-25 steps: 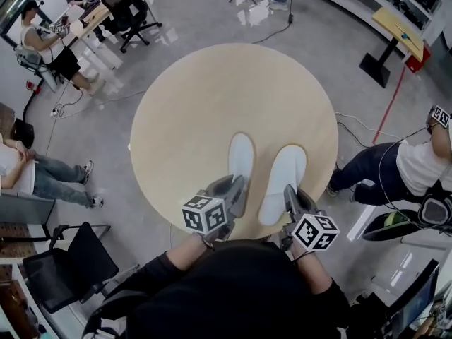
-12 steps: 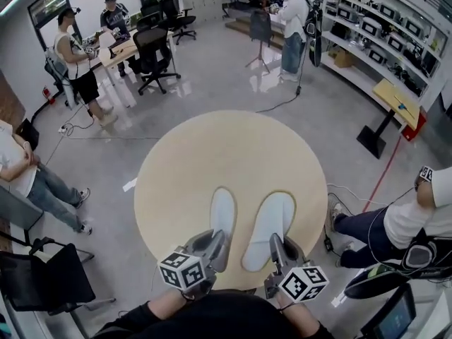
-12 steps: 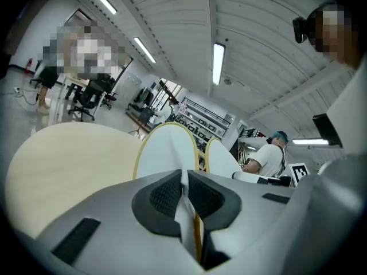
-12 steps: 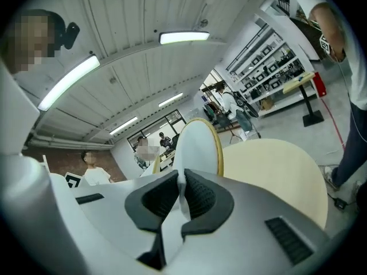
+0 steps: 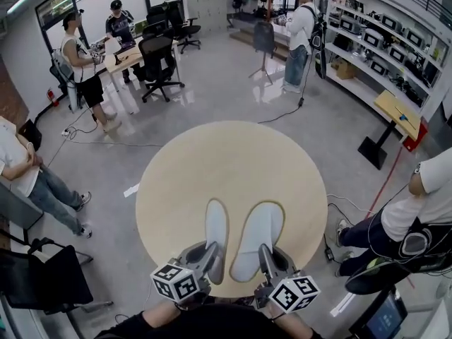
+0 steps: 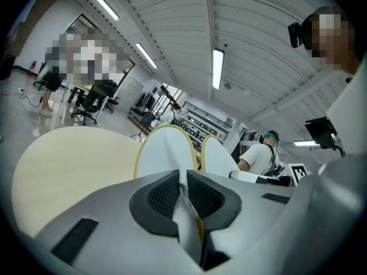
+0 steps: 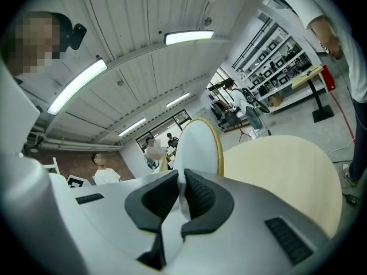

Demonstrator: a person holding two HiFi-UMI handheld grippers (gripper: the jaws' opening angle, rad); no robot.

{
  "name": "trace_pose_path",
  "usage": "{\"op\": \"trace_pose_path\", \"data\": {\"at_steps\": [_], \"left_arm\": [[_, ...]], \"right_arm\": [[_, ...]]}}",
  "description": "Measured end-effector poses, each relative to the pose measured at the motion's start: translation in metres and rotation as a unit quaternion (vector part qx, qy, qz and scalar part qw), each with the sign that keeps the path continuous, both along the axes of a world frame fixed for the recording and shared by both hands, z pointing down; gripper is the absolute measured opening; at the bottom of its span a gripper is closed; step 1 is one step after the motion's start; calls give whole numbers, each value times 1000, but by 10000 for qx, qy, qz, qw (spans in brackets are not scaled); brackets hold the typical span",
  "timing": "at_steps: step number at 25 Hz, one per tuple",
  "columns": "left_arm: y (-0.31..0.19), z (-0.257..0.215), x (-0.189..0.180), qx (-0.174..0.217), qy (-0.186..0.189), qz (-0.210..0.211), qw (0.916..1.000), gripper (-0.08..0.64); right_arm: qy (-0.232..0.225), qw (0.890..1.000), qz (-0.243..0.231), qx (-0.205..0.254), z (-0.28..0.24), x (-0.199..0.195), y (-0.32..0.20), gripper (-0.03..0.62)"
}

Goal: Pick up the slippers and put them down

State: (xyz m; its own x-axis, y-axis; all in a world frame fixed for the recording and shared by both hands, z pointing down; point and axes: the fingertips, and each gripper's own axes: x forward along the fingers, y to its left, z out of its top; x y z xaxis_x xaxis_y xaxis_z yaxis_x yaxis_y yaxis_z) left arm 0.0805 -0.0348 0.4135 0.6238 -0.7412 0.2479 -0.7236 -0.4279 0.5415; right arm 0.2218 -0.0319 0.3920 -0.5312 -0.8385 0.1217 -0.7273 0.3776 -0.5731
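Head view: a grey-floored workshop surrounds my round, pale wooden surface (image 5: 212, 168), which has bare wood ahead of the slippers and on both sides. Two flat white slippers with thin yellow rims point away from me, side by side over its near half: the left slipper (image 5: 216, 226) and the right slipper (image 5: 257, 233). The left gripper (image 5: 210, 254) and right gripper (image 5: 265, 256) carry cubes with black-and-white square markers.

Left gripper view: ribbed dark pads (image 6: 163, 195) are clenched on the left slipper's near end.

Right gripper view: the pads pinch the right slipper's near end the same way.
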Motion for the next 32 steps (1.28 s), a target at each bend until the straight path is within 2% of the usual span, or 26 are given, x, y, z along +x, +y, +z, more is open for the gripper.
{"op": "trace_pose_path", "data": {"at_steps": [9,13,16,20,23,28,32], "left_arm": [[5,0,-1,-161,-273,-456,9985,35],[16,2,-27,-117,-347,-664,9971,35],[25,5,-56,-95,-245,-854,9960,35],[35,-9,-105,123,-50,-1135,9934,35],[48,-23,-159,314,11,-1276,9913,35],[78,-18,-274,184,205,-1390,9899,35],[94,-11,-349,176,250,-1364,9902,35]], "right_arm": [[-117,9993,-325,126,2,-2,1,34],[-122,9981,-603,94,11,-34,3,34],[-41,9971,-757,107,10,-62,5,34],[208,9945,-964,360,-10,-108,9,34],[278,9932,-1038,453,-25,-158,17,34],[131,9939,-1025,393,-26,-265,40,34],[283,9943,-977,307,-19,-339,53,34]]}}
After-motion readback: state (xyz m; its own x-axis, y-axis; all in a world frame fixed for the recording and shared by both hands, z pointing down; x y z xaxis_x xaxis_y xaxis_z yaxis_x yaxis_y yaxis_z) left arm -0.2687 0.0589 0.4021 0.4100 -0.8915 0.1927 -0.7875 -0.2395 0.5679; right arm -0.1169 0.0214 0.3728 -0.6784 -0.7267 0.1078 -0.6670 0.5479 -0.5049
